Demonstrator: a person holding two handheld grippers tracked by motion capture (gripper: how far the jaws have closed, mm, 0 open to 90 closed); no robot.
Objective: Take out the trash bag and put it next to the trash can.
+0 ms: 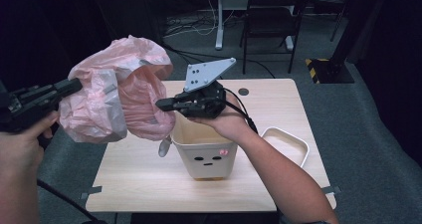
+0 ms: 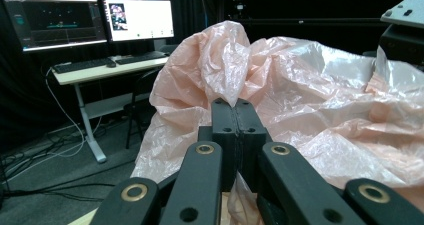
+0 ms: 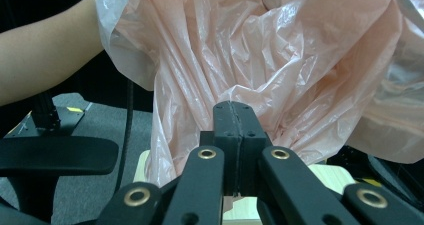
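Spreading pink bag above bin, frame centre | left gripper, right gripper both pinching bag film | pull apart evenly, then lower.

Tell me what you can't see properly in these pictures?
- Inside of the white bin, high view: the right hand and the pink bag cover most of its opening.
- White lid, high view: the forearm cuts off its left side.
- Monitor screens, left gripper view: too small to read.
- Bag's mouth, both gripper views: lost in crumpled folds.
- Left tongs, high view: tips buried in the bag.
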